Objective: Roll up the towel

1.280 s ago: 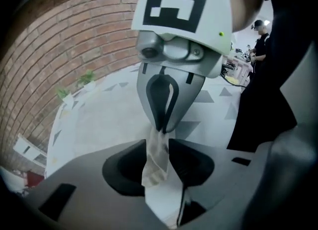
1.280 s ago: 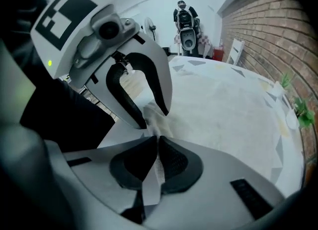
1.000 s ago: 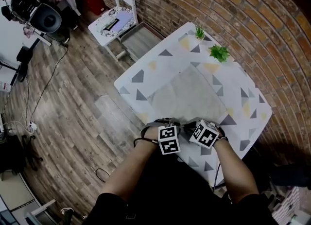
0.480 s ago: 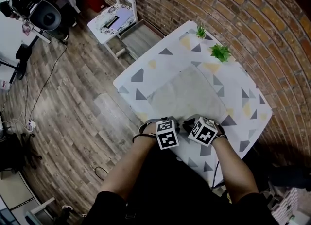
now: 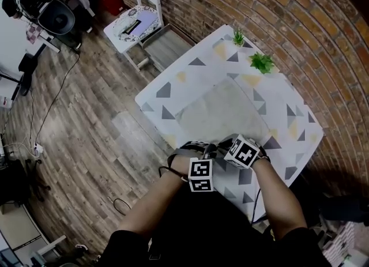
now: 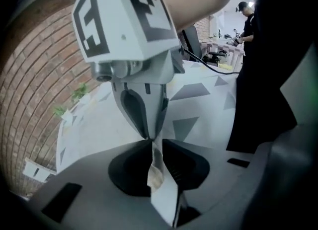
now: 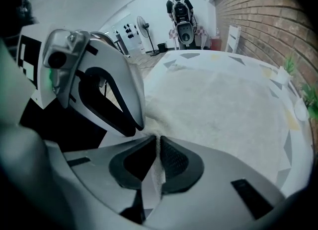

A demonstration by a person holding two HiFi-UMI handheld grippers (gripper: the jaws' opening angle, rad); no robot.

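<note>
A pale towel (image 5: 222, 113) lies flat on the table with the triangle-patterned cloth (image 5: 167, 93). Both grippers meet tip to tip at its near edge. My left gripper (image 5: 210, 151) has a fold of towel (image 6: 158, 174) pinched between its jaws, which are opening slightly (image 6: 155, 149). My right gripper (image 5: 223, 147) holds the towel's edge (image 7: 149, 119) between its pads while its jaws close (image 7: 158, 144). The rest of the towel (image 7: 218, 100) spreads away from it. In the left gripper view the right gripper (image 6: 146, 124) stands directly in front.
Two small green plants (image 5: 260, 62) (image 5: 237, 38) stand at the table's far edge, beside the brick wall (image 5: 300, 23). A white chair (image 5: 138, 21) is beyond the far left corner. A person (image 7: 178, 5) stands far back in the room.
The left gripper's marker cube has tipped back toward me and rolled a little. The right gripper has stayed where it was. The towel's near edge remains between both pairs of jaws.
</note>
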